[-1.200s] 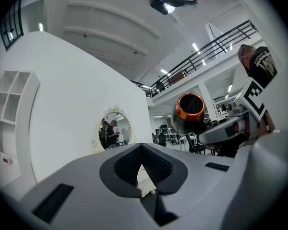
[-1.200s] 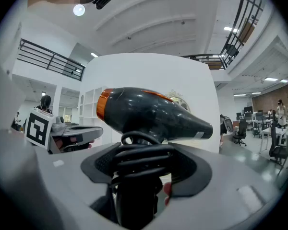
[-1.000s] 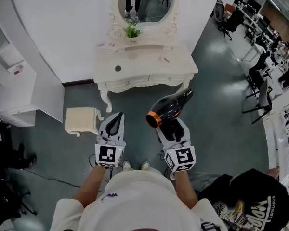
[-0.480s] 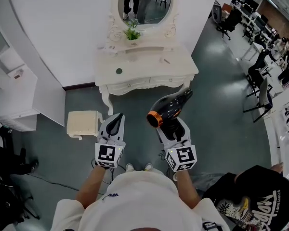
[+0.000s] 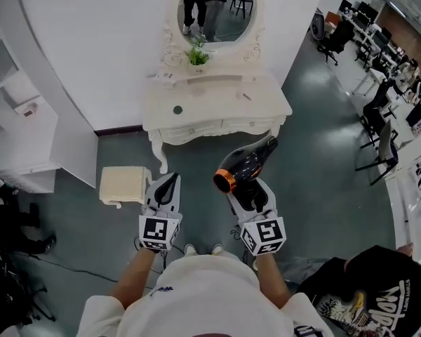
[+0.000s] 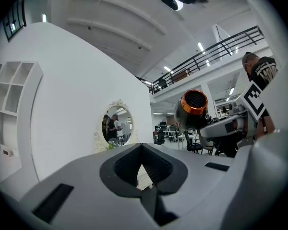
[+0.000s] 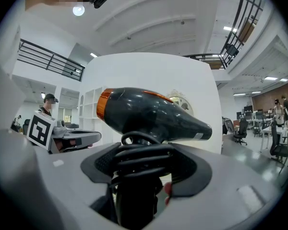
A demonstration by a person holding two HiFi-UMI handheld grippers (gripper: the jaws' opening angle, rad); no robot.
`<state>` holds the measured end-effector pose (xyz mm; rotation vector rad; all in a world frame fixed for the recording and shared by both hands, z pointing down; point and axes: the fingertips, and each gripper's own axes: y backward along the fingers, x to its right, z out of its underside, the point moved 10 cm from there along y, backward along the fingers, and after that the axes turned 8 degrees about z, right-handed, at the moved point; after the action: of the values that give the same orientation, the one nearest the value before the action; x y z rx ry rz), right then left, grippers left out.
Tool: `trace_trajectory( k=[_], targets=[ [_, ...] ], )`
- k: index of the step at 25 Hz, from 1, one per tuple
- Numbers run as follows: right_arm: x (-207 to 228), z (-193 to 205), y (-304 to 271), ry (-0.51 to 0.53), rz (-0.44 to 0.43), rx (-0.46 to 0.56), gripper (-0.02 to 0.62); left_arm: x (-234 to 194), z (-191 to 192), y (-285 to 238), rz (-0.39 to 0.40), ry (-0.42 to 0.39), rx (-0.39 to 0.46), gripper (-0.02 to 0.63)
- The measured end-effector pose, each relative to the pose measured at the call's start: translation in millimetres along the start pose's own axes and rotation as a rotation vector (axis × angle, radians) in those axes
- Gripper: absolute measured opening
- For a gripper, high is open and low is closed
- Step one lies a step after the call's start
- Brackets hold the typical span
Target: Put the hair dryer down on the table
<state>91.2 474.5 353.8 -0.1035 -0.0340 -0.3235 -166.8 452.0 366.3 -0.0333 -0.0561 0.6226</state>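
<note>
Black hair dryer [image 5: 247, 163] (orange ring [image 5: 223, 181] at one end) is clamped by its handle in the right hand-held gripper [image 5: 249, 192], above the floor [image 5: 316, 160], short of the front edge of the white worktop [image 5: 217, 98]. Left hand-held gripper [image 5: 170, 182] has its jaws together, empty.

The table [image 5: 217, 100] seems slightly nearer the hair dryer [image 5: 244, 166] than before.
</note>
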Motion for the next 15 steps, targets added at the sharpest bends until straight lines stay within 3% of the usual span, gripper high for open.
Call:
trace_trajectory(
  k=[15],
  targets=[
    [-8.8,4.2,-7.6,-0.002,-0.021,-0.025,0.314,-5.4,4.1,5.9,-0.005,0.006,0.003,0.008]
  ],
)
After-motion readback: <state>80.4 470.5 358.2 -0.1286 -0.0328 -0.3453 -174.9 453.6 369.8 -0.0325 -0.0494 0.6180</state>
